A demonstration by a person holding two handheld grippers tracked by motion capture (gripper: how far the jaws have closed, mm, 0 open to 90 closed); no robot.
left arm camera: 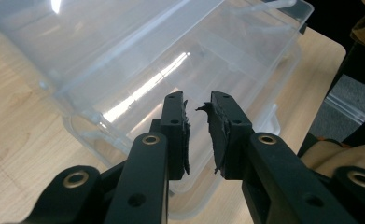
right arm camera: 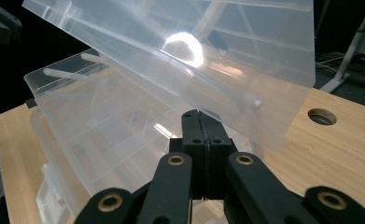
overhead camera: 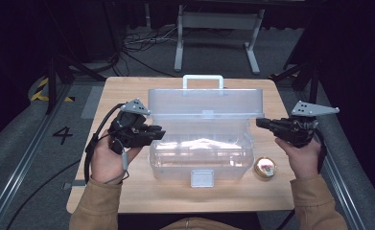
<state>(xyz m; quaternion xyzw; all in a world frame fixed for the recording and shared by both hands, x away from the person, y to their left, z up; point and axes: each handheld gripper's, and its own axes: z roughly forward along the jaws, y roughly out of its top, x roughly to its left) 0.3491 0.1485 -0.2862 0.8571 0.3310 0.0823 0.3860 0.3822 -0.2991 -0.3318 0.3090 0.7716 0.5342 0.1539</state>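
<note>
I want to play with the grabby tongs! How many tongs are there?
2. The left tongs are at the clear box's left side, slightly open. The right tongs are at its right side, by the raised lid, shut.

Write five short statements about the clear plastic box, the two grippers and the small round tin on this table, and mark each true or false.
1. The clear plastic box has its lid raised. True.
2. The left gripper is clamped on the box wall. False: its jaws stand apart with nothing between them.
3. The right gripper has its jaws pressed together. True.
4. The small round tin lies inside the box. False: it sits on the table, beside the box's right end.
5. The lid's white handle points toward the person. False: it is on the far side.
</note>
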